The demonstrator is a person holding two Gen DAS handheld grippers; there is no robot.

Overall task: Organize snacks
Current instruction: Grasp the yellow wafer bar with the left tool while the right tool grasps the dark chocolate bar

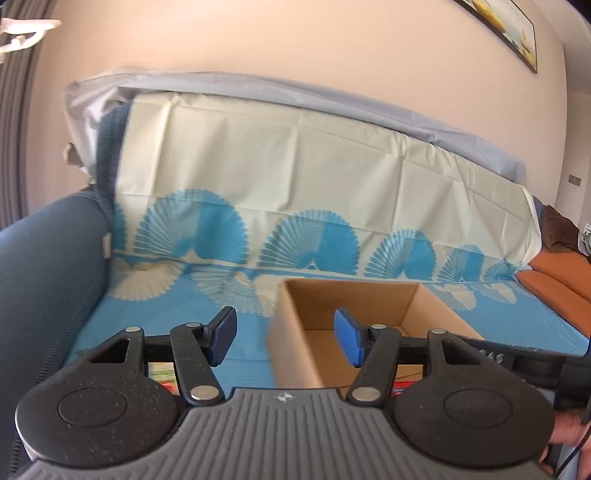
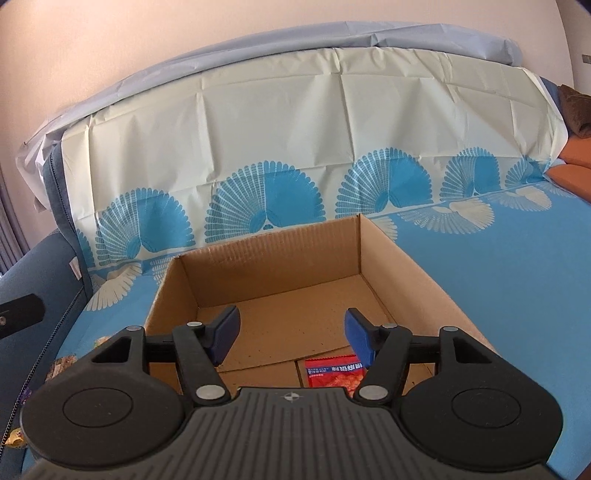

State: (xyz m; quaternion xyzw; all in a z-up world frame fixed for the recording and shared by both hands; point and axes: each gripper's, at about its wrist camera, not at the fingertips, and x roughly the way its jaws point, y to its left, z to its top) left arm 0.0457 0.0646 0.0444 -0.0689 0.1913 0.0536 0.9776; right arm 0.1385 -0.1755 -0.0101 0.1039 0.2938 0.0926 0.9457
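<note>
left wrist view: the left gripper (image 1: 286, 338), black with blue pads, has its jaws spread apart with nothing between them. it hovers over the near left corner of an open brown corrugated cardboard box (image 1: 291, 332), whose left wall runs between the two pads (image 1: 221, 334). the box sits on a blue and cream sheet with a fan pattern (image 1: 258, 177) draped over the seat and backrest of a dark blue upholstered sofa (image 1: 44, 266). a green and red snack packet (image 1: 162, 373) shows partly beneath the left linkage, outside the box; most of it is hidden. a black gripper body (image 1: 517, 360) reaches in from the right edge, with part of a hand (image 1: 567, 424) below it. an orange cushion (image 1: 554, 280) lies at the far right, and a framed picture (image 1: 506, 29) hangs on the cream wall above.

right wrist view: the right gripper (image 2: 291, 338) is likewise wide apart and empty, positioned above the near part of the same cardboard box (image 2: 258, 258). a red rectangular snack packet with white lettering (image 2: 332, 373) lies flat on the box floor near the front, just below and inside the right pad (image 2: 358, 339), not touched by it. further wrapped snacks (image 2: 61, 365) lie on the sheet (image 2: 498, 277) at the left, outside the box and near the sofa arm (image 2: 33, 280); their details cannot be made out.
</note>
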